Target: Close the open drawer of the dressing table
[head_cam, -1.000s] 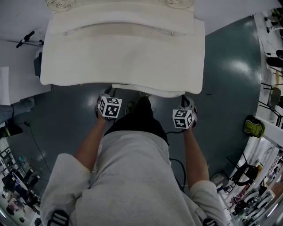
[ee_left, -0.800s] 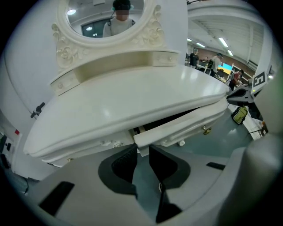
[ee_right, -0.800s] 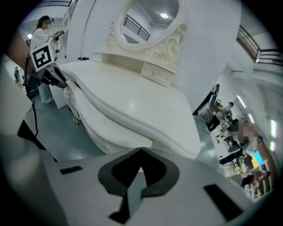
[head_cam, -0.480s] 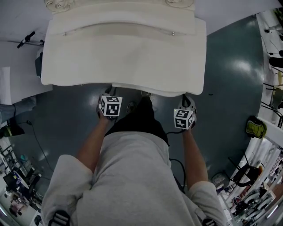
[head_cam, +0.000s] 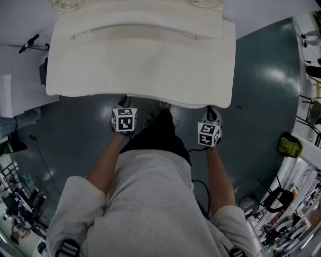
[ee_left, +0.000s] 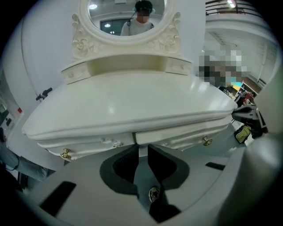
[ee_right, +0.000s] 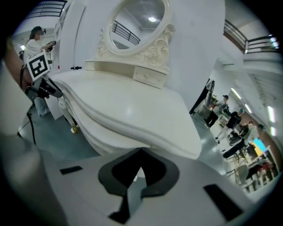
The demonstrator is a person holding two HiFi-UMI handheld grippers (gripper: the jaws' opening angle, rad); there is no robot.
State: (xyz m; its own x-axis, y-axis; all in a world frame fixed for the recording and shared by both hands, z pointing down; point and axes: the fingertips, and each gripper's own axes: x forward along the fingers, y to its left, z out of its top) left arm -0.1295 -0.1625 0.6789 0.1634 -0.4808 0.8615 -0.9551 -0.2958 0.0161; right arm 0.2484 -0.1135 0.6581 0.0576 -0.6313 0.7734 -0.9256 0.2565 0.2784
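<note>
Dressing table (head_cam: 140, 60): white, with its curved top filling the upper head view; an oval mirror (ee_left: 128, 13) stands along its back edge.
Drawer (ee_left: 177, 134): under the table's front edge, about the middle; its front stands slightly out from the panel to its left, so it is not yet flush. It sticks out as far as it did a second ago.
Left gripper (ee_left: 141, 152): at the front edge, by the drawer's left end. Its jaws have just been closing and now leave a narrow gap. The white end of the drawer front stands just ahead, in line with that gap; I cannot tell whether it touches the pads.
Left marker cube (head_cam: 124, 120): now faces the head camera more squarely than a second ago, when it sat tilted. It has stayed in the same spot.
Right gripper (ee_right: 140, 154): jaws together with nothing between them, tips just beneath the table's front edge towards the right corner.
Right marker cube (head_cam: 208, 134): slightly rolled since the earlier frame, otherwise in place.
Brass knob (ee_left: 206, 141): on the front, right of the drawer.
</note>
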